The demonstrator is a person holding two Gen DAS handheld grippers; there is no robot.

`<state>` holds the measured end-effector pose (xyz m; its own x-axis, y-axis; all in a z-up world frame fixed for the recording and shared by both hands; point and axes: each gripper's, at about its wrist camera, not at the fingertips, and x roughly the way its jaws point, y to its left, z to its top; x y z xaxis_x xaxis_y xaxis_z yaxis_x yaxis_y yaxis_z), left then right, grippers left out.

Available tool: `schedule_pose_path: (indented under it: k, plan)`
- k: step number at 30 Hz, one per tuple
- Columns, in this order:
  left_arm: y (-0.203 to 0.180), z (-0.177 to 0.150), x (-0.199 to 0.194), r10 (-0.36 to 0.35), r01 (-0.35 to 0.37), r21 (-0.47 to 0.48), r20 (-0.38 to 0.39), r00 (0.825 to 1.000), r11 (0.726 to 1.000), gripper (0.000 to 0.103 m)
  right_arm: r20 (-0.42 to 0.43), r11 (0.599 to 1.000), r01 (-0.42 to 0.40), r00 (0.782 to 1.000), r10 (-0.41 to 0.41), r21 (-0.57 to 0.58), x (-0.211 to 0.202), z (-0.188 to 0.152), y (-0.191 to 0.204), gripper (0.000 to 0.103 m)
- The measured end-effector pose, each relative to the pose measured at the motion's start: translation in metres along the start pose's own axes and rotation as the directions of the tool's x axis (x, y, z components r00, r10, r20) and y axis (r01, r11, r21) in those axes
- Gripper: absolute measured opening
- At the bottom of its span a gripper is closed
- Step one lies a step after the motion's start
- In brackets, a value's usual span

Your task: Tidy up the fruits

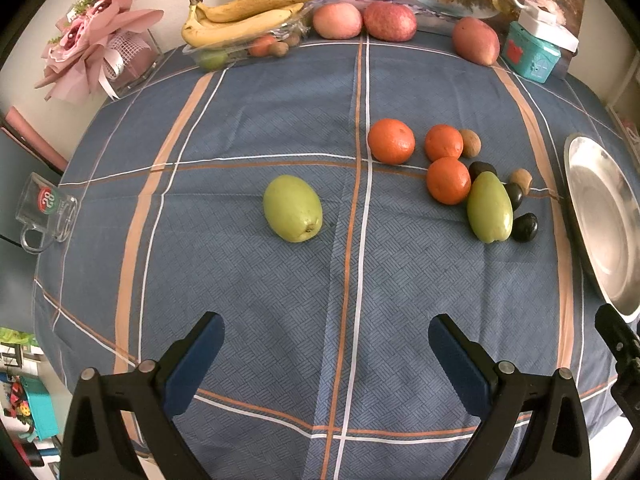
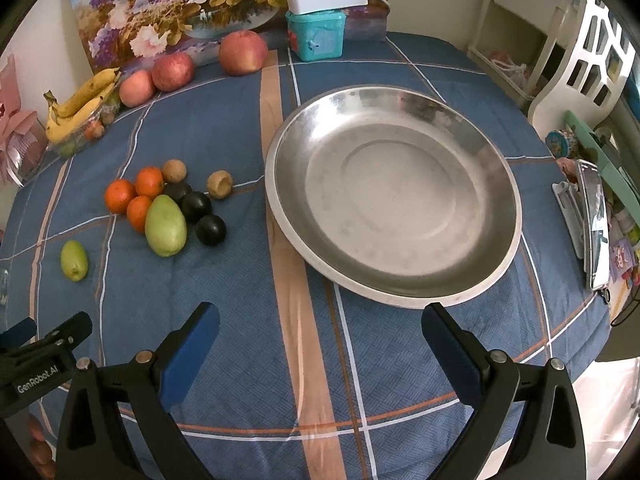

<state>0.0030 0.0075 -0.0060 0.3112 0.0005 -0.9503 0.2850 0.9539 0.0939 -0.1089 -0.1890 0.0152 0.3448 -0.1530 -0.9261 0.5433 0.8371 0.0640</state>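
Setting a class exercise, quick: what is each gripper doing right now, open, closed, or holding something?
Left gripper: open, holding nothing, above the tablecloth.
Right gripper: open, holding nothing, just short of the metal plate.

Desk cloth (image 2: 224, 280): woven fabric, matt, fine basket-weave texture, creased. Round dish (image 2: 492, 264): bare metal, dull sheen, faint scuffs, blurred reflections at far wall. Oranges (image 1: 391, 141): dimpled skin, slight gloss. Green fruits (image 1: 292, 208): smooth, waxy. Dark round fruits (image 2: 211, 230): smooth, semi-gloss. Mug (image 1: 47, 216): clear glass. Left hand-held gripper (image 1: 326, 354): matt black plastic arms, blue matt finger pads (image 1: 192, 368), metal pivot pins.
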Motion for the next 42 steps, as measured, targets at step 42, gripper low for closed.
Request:
schedule_pose_path:
  k: [42]
  plan:
    - [0.057,0.059,-0.001,-0.082,0.124,-0.260,0.166,0.983,0.958,0.103,0.137,0.993,-0.074,0.987,0.086,-0.087,-0.024,0.055,0.060,0.101]
